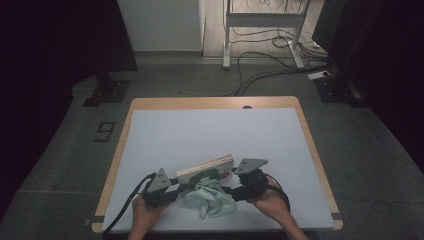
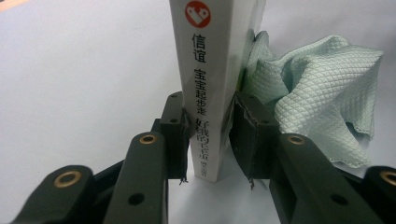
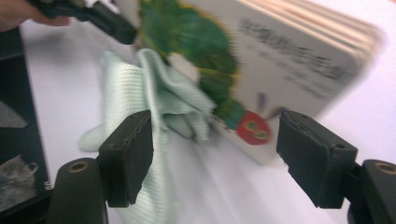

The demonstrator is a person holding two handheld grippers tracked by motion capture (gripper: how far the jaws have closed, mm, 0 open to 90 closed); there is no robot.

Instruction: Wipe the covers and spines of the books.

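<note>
- One board book [image 1: 206, 167] is counted, standing on edge.
- One pale green cloth [image 1: 209, 199] is counted, crumpled beside the book.
- Two hand-held grippers are counted: the left hand-held gripper [image 1: 172, 189] and the right hand-held gripper [image 1: 229, 183].
- Two hands are counted, one behind each hand-held gripper.
- One surface [image 1: 210, 132] is counted, covered by one white mat.
- One white frame [image 1: 262, 20] is counted on the floor beyond the surface.

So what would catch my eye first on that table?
Probably the board book standing on edge near the front of the white table, its spine clamped by the left gripper. Beside it lies a crumpled pale green cloth, with the right gripper open nearby.
</note>
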